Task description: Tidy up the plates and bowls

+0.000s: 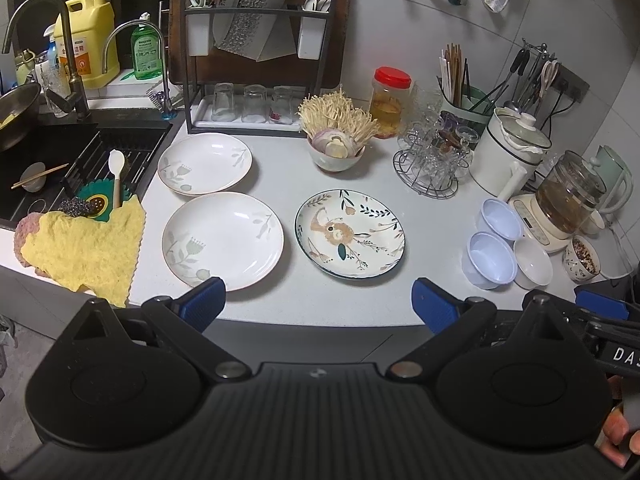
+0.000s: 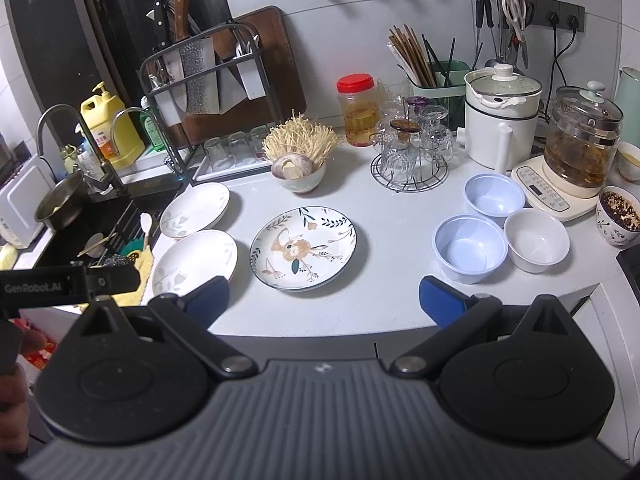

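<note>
both tongs, left tongs [image 1: 319, 300] and right tongs [image 2: 324, 298], hang released at the counter's [image 1: 280, 176] front edge; slide under the near white plate's [image 1: 222, 241] rim, then stack.

Three plates [image 1: 223, 241], perhaps three bowls [image 1: 489, 260]

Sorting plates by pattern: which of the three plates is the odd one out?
The floral plate with the dark rim, right of the two white plates, which share pale leaf prints.
</note>
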Available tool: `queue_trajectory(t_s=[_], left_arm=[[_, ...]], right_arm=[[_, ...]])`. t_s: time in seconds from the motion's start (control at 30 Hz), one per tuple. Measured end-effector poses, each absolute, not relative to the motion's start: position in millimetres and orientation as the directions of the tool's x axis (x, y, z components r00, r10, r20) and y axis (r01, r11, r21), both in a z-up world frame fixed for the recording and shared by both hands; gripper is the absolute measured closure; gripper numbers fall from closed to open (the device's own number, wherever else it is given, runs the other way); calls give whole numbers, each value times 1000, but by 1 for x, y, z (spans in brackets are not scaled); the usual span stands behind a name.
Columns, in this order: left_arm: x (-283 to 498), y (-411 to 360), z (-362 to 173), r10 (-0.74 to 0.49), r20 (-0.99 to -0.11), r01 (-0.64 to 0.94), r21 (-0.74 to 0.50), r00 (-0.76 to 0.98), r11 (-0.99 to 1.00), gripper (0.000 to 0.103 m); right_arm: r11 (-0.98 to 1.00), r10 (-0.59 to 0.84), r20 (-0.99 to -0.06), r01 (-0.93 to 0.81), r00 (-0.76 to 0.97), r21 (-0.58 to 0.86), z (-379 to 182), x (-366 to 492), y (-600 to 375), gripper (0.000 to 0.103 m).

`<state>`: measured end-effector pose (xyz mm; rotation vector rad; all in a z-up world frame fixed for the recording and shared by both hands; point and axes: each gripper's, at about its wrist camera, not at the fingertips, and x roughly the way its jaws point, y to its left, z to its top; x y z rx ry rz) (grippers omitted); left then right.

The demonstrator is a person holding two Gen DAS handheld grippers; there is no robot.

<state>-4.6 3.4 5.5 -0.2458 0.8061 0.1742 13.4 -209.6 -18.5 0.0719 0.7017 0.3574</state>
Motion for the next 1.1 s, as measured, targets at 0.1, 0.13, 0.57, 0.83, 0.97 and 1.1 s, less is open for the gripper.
queue_trajectory(t_s=[0.1,0.13,0.57,0.83,0.97,1.1], left_arm=[[-6,4,6,65,-727,-250,-150,683,956,2],[-6,5,7,67,-727,-252,-149,683,956,2],[-10,7,6,75,-724,-253,-141,685,957,2],[-17,4,9,79,-720,-250,-135,690,959,2],[-19,1,11,76,-719,-244,-133,691,961,2],[-20,-1,11,76,-719,-242,-132,691,961,2]], right_arm=[[933,354,-622,-307,698,186,-19,13,-208,0],[932,357,-623,-311,696,187,-19,13,-207,0],[931,359,-618,-315,700,184,-18,12,-208,0],[931,360,-616,-316,701,183,-16,9,-209,0],[931,360,-618,-315,699,185,-16,8,-209,0],[927,370,-611,-320,700,195,-16,5,-211,0]])
